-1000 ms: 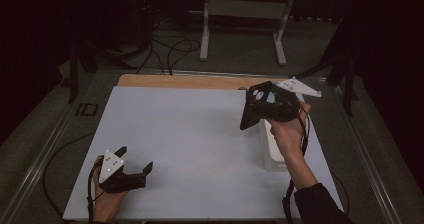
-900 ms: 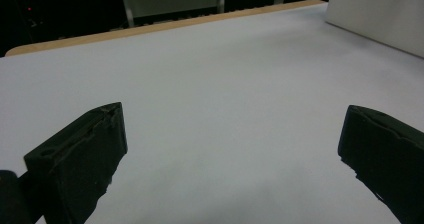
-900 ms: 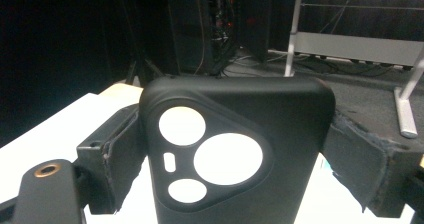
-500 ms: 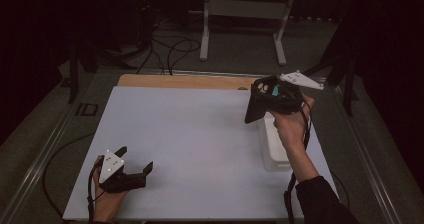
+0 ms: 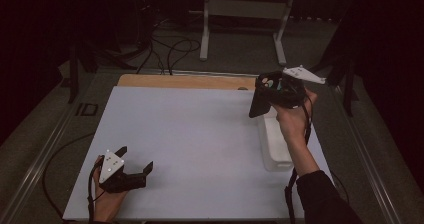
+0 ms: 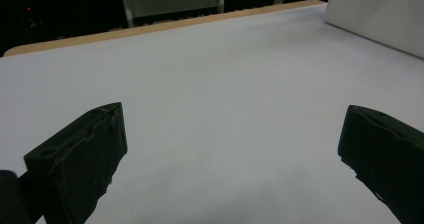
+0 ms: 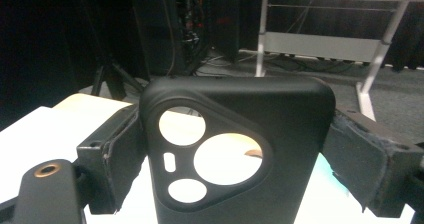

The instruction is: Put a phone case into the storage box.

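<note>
There is one black rubber phone case with round camera cut-outs [image 7: 235, 159], one white rectangular plastic box [image 5: 276, 143], one large white table sheet [image 5: 200, 144], and two black two-jaw grippers.

The right gripper [image 5: 265, 96] is closed on the phone case: in the right gripper view both jaws press on its two side edges, and the case stands upright between them with the cut-outs facing the camera. In the high view the phone case [image 5: 258, 104] is in the air above the far end of the white box, not touching the box.

The left gripper [image 5: 135, 164] rests on the table sheet far to the left of the white box, near the sheet's front edge. Its jaws are wide apart and nothing is between them; in the left gripper view I see bare sheet [image 6: 215, 109] between them, and the white box [image 6: 380, 14] at the upper right.

Compared with one second ago, the right gripper with the case has moved a little farther from the person and a little to the right, over the box's far end. The left gripper has not moved.

Beyond the white box, a strip of light wooden board [image 5: 185, 81] shows at the sheet's far edge. Farther on the floor stand a grey metal frame [image 5: 245, 14] and dark cables [image 5: 170, 49]. Nothing blocks the space between the case and the box.
</note>
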Motion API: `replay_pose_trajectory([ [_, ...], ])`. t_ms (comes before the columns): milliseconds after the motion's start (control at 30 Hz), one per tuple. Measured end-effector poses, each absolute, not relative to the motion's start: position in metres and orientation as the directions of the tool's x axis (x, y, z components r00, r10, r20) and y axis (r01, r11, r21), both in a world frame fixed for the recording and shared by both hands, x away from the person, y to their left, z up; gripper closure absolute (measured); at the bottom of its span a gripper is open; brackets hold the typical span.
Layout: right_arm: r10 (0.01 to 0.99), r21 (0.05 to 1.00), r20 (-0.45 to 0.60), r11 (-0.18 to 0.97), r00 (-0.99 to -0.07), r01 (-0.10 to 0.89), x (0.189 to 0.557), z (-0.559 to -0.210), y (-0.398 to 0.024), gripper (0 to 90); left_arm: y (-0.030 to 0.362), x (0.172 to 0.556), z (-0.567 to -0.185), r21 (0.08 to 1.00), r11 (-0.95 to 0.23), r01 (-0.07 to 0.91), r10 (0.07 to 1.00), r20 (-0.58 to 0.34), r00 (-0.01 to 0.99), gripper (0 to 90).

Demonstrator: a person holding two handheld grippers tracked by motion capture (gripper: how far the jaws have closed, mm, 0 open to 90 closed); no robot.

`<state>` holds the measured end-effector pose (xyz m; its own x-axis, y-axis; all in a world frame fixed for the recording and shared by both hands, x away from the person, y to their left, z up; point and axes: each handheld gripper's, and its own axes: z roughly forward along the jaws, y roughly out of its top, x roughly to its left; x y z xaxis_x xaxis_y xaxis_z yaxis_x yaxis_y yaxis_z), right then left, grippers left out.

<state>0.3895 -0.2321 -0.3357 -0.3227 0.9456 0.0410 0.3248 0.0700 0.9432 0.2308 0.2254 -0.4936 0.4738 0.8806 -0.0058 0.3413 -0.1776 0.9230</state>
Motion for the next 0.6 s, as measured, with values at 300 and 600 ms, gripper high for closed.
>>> replay_pose_trajectory([
  [300,0.963,0.940,0.024,0.070,-0.270,0.333,0.401,-0.336,-0.241,14.1,0.226,0.230,-0.493,0.924,-0.173,0.340,0.881,-0.009,0.473,0.0],
  [600,0.977,0.936,0.019,0.057,-0.210,0.348,0.412,-0.342,-0.255,14.0,0.225,0.231,-0.494,0.924,-0.173,0.342,0.881,-0.010,0.472,0.0],
])
